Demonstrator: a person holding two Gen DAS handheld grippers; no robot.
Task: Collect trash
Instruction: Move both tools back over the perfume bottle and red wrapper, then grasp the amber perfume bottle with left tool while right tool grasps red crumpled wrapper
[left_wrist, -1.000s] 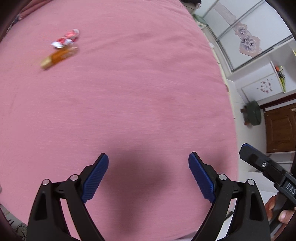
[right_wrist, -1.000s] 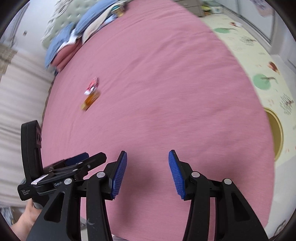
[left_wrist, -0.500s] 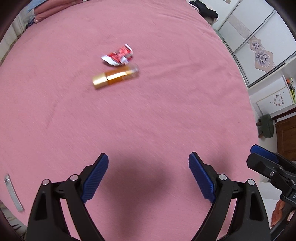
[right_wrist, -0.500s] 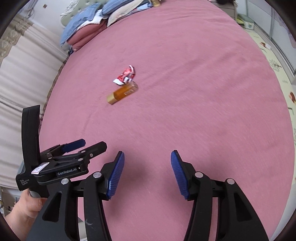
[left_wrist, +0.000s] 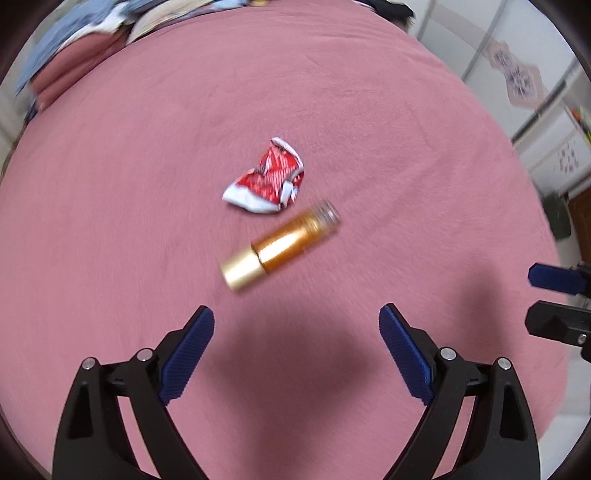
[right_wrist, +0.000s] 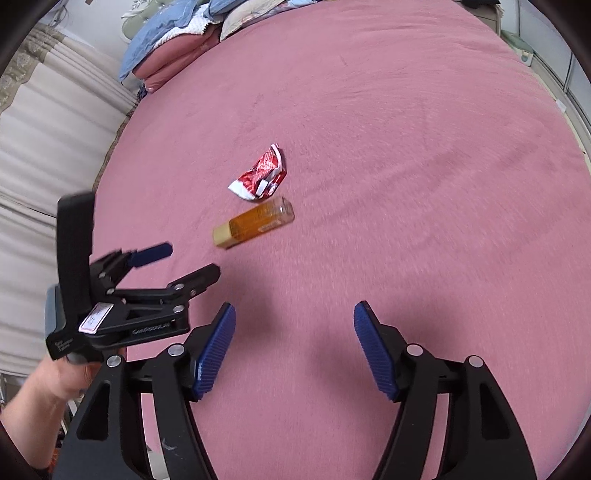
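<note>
We see a bed with a pink cover (left_wrist: 369, 110) taking up most of both wrist views. On it lie a crumpled red-and-white wrapper (left_wrist: 267, 179) and, just beside it on the near side, an amber bottle with a gold cap (left_wrist: 279, 245), on its side. We cannot tell whether wrapper and bottle touch; both are blurred.

Left hand-held gripper (left_wrist: 295, 354): released, blue pads (left_wrist: 186, 356) wide apart, nothing between them. It hangs over bare cover, near the bottle's cap end but apart from it.

Right hand-held gripper (right_wrist: 293, 349): jaws opening, nothing between them, pink cover only below. Bottle and wrapper lie ahead of it, well apart.

In the right wrist view we note the left hand-held gripper at lower left, held by a hand (right_wrist: 55, 380). A pile of pillows and folded bedding (right_wrist: 177, 40) sits at the far end of the bed, a pale curtain (right_wrist: 40, 155) alongside.
</note>
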